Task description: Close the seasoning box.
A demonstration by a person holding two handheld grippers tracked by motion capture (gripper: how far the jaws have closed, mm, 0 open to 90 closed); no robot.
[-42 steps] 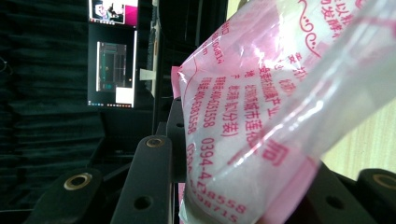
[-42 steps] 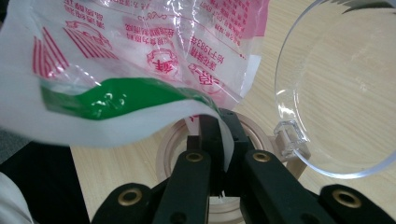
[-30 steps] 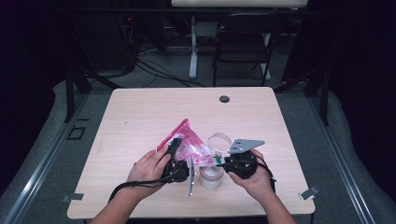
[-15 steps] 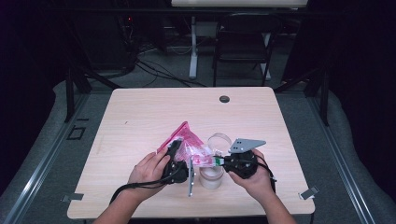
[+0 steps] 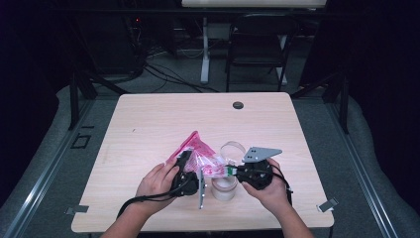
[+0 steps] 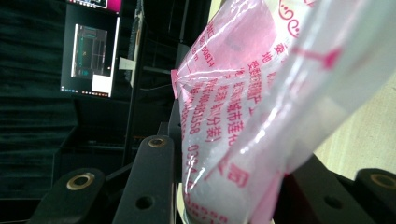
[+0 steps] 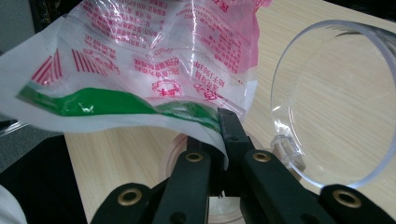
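Viewing the scene from the high view first, both grippers meet near the front edge of the light wooden table, each at one side of a crinkled pink-and-clear printed plastic bag raised off the surface between them. The left gripper sits at the bag's left side and the right gripper at its right edge. A round clear plastic container stands on the table just below the bag, and a clear round lid lies just beside it, further back. In the left gripper view, the black jaws stand partly apart with a bunched section of the plastic bag filling the space between them, and the pads appear to press on it from both sides. In the right gripper view, the jaws are fully together, clamped on the thin green-striped edge of the plastic bag; the clear round lid stands tilted on the wood at the right, and the rim of the clear container shows just beyond the jaws. Judged from this arrangement, the lid is already off and the bag is secured at two points above the container. Still outstanding appear to be spreading the bag mouth, tipping or lowering it at the container opening, and refitting the lid. Contents inside the bag cannot be identified.
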